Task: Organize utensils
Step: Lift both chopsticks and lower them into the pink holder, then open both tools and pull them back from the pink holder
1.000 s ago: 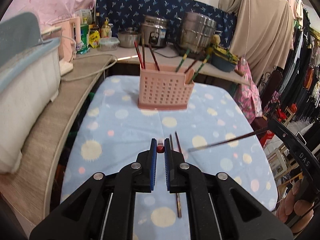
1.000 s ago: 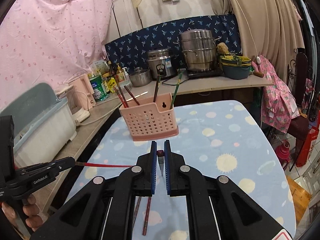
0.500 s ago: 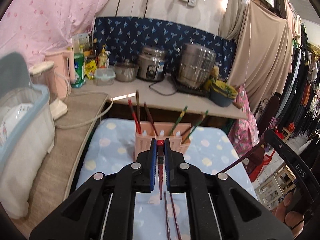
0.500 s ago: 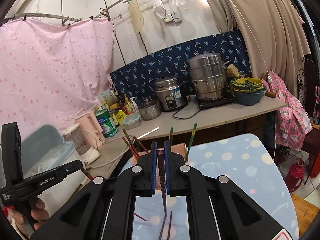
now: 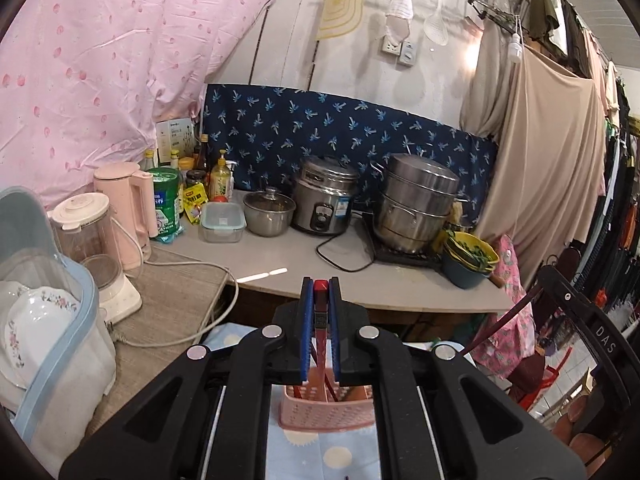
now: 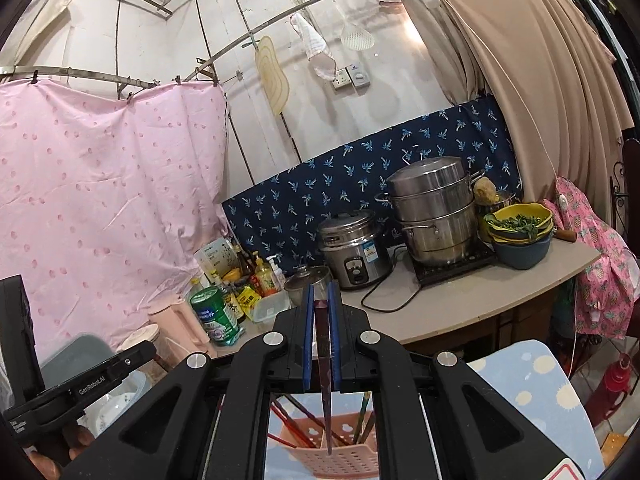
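Jaws of both grippers pinch a chopstick each, hanging above the pink basket (image 6: 340, 460) rim.

Both wrist views look forward over a pink basket (image 5: 326, 410) (image 6: 344, 456) (close below) — sharing the counter (image 5: 280, 256) (image 6: 460, 300).

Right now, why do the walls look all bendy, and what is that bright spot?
Left wrist view: the fisheye lens bends the counter and darkens the corners; glare glows near the hanging bulb. Right wrist view: the curtain rail curves too, with the same glare beside the skimmer.
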Action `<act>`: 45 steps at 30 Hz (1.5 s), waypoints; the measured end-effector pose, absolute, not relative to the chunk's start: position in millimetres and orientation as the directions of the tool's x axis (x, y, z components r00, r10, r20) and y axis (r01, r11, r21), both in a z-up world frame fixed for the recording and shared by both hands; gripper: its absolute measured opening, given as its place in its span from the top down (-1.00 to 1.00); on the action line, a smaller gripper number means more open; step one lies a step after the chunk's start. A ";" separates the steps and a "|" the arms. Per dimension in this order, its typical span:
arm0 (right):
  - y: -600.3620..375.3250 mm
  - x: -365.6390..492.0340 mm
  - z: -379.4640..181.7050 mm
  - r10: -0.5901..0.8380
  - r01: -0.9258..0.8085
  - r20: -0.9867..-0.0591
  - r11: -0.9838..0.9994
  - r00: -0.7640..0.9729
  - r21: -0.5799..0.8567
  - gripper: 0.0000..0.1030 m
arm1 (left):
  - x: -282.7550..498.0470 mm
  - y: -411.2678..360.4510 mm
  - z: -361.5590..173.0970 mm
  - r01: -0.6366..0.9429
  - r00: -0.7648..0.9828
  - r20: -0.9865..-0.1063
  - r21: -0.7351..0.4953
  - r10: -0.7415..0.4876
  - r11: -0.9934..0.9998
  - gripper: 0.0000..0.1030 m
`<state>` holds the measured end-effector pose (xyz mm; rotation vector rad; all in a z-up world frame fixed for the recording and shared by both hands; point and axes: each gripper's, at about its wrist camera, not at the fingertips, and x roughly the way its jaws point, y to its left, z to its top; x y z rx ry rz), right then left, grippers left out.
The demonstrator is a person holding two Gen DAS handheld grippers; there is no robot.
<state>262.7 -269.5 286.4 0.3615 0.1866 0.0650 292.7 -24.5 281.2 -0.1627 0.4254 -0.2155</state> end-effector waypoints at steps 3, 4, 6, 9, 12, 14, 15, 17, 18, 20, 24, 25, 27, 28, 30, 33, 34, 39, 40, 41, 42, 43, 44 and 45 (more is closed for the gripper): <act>-268.5 282.0 284.2 0.088 -0.021 -0.176 0.936 0.980 0.350 0.86 | 306.4 -25.2 277.4 0.159 0.890 -0.396 -0.193 -0.226 0.968 0.86; -268.4 288.8 281.5 0.088 -0.018 -0.184 0.937 0.979 0.349 0.86 | 310.9 -25.6 275.1 0.158 0.889 -0.400 -0.192 -0.224 0.969 0.86; -268.7 299.3 272.7 0.088 -0.013 -0.201 0.937 0.976 0.348 0.86 | 320.0 -26.8 267.9 0.152 0.884 -0.413 -0.189 -0.219 0.970 0.86; -269.6 314.3 254.2 0.097 -0.007 -0.236 0.934 0.967 0.358 0.86 | 330.6 -26.8 255.8 0.148 0.875 -0.433 -0.189 -0.217 0.971 0.86; -269.7 325.5 233.7 0.108 0.001 -0.272 0.928 0.956 0.372 0.86 | 338.4 -29.9 240.5 0.147 0.862 -0.458 -0.182 -0.216 0.972 0.86; -268.7 331.8 221.1 0.116 0.005 -0.297 0.925 0.948 0.379 0.86 | 342.2 -31.0 232.5 0.146 0.855 -0.471 -0.181 -0.216 0.972 0.86; -267.6 334.1 214.7 0.119 0.007 -0.309 0.925 0.944 0.379 0.86 | 344.5 -31.8 227.5 0.145 0.850 -0.480 -0.182 -0.217 0.973 0.86; -265.7 337.9 205.6 0.121 0.010 -0.327 0.928 0.937 0.374 0.86 | 347.9 -32.9 218.8 0.145 0.842 -0.493 -0.184 -0.219 0.972 0.86; -264.3 340.0 201.5 0.123 0.011 -0.336 0.929 0.934 0.371 0.86 | 349.1 -32.9 215.6 0.145 0.840 -0.496 -0.183 -0.219 0.972 0.86; -263.1 343.3 193.0 0.134 0.008 -0.356 0.929 0.925 0.370 0.86 | 350.8 -34.1 209.0 0.145 0.834 -0.508 -0.176 -0.216 0.974 0.86; -261.7 346.3 181.8 0.145 0.009 -0.385 0.929 0.911 0.370 0.85 | 352.0 -35.7 198.5 0.139 0.825 -0.524 -0.171 -0.210 0.975 0.86; -262.0 345.4 179.6 0.144 0.011 -0.388 0.928 0.910 0.371 0.85 | 351.8 -35.2 197.0 0.137 0.825 -0.525 -0.172 -0.209 0.975 0.85; -263.0 342.3 178.2 0.143 0.014 -0.388 0.927 0.911 0.374 0.82 | 350.6 -34.3 195.2 0.137 0.822 -0.529 -0.175 -0.211 0.975 0.78; -263.1 340.6 178.1 0.143 0.014 -0.387 0.927 0.911 0.375 0.78 | 349.8 -33.6 194.8 0.134 0.823 -0.529 -0.173 -0.207 0.976 0.68; -263.1 335.4 179.0 0.138 0.015 -0.384 0.928 0.913 0.371 0.78 | 347.2 -31.4 193.4 0.126 0.825 -0.528 -0.171 -0.199 0.977 0.59; -264.1 325.9 181.2 0.138 0.012 -0.373 0.928 0.917 0.373 0.76 | 342.2 -26.7 192.7 0.120 0.824 -0.532 -0.178 -0.198 0.977 0.54; -264.4 322.4 182.0 0.140 0.010 -0.371 0.927 0.918 0.374 0.74 | 340.4 -25.3 192.7 0.119 0.823 -0.532 -0.180 -0.198 0.976 0.49; -262.8 300.0 185.6 0.141 0.000 -0.359 0.931 0.922 0.366 0.65 | 324.1 -19.1 192.5 0.119 0.826 -0.529 -0.173 -0.194 0.978 0.40; -262.0 294.9 185.7 0.142 -0.002 -0.358 0.932 0.923 0.362 0.64 | 320.1 -17.6 192.4 0.120 0.826 -0.528 -0.174 -0.195 0.977 0.39; -261.4 288.7 185.2 0.143 -0.005 -0.357 0.932 0.923 0.362 0.61 | 315.9 -16.5 191.9 0.119 0.827 -0.528 -0.174 -0.195 0.977 0.39; -260.9 282.5 184.3 0.146 -0.007 -0.357 0.931 0.923 0.364 0.61 | 312.3 -16.0 191.2 0.120 0.827 -0.528 -0.173 -0.195 0.978 0.38; -260.6 277.3 183.3 0.149 -0.009 -0.357 0.931 0.922 0.365 0.60 | 307.1 -15.6 190.1 0.122 0.827 -0.528 -0.169 -0.194 0.978 0.38; -259.7 271.0 181.9 0.150 -0.010 -0.359 0.932 0.921 0.363 0.60 | 302.6 -15.3 189.1 0.123 0.827 -0.528 -0.164 -0.192 0.979 0.38; -258.5 265.2 180.9 0.150 -0.012 -0.362 0.934 0.920 0.358 0.59 | 297.4 -15.7 187.8 0.122 0.828 -0.529 -0.154 -0.186 0.980 0.38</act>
